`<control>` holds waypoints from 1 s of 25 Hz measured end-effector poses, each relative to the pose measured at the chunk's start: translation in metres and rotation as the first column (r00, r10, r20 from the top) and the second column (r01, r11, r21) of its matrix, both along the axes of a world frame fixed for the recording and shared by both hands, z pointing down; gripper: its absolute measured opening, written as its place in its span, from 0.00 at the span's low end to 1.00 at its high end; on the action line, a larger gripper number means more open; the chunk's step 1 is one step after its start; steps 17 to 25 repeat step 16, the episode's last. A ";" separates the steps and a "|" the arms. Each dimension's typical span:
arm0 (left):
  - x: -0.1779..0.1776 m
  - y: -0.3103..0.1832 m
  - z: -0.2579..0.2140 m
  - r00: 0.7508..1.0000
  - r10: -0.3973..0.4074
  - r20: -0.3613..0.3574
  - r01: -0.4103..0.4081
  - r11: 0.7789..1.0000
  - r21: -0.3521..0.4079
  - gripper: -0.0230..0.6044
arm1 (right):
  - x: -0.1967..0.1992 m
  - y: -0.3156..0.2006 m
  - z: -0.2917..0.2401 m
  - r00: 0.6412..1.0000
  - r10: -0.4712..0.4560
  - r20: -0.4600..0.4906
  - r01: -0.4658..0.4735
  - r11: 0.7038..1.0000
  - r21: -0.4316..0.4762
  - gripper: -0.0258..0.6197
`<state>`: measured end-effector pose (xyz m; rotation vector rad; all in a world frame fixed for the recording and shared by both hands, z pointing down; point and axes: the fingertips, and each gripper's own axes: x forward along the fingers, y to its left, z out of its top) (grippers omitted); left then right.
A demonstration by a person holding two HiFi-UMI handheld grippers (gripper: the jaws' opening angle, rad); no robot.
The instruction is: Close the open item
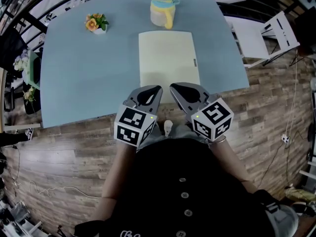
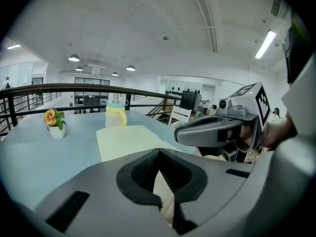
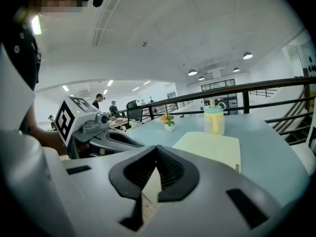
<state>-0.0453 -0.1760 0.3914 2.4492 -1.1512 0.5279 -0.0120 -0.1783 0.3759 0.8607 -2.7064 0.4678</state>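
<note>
Both our tools are pressed shut w/ nothing in them. The left gripper (image 1: 150, 94) and right gripper (image 1: 185, 94) sit side by side, tips angled toward each other, just over the near edge of the table (image 1: 79, 73). Prob a ready pose, since neither touches anything. The pale yellow folder (image 1: 168, 58) lies flat right ahead of the tips and looks shut from here tbh. The bottle (image 1: 163, 9) stands beyond it, far side. Forearms are tucked close to the body, elbows bent.
</note>
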 end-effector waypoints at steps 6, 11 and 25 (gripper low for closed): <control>-0.004 0.002 0.002 1.000 -0.006 0.010 0.006 1.000 0.008 0.07 | 0.000 0.003 0.000 1.000 0.004 -0.007 -0.004 1.000 -0.001 0.04; -0.004 0.005 0.003 1.000 -0.003 0.007 0.003 1.000 -0.005 0.07 | 0.000 0.004 0.004 1.000 0.004 -0.005 -0.004 1.000 -0.015 0.04; -0.005 0.008 0.006 1.000 0.003 -0.002 -0.003 1.000 -0.023 0.07 | 0.000 0.006 0.007 1.000 0.012 0.007 -0.012 0.999 -0.035 0.04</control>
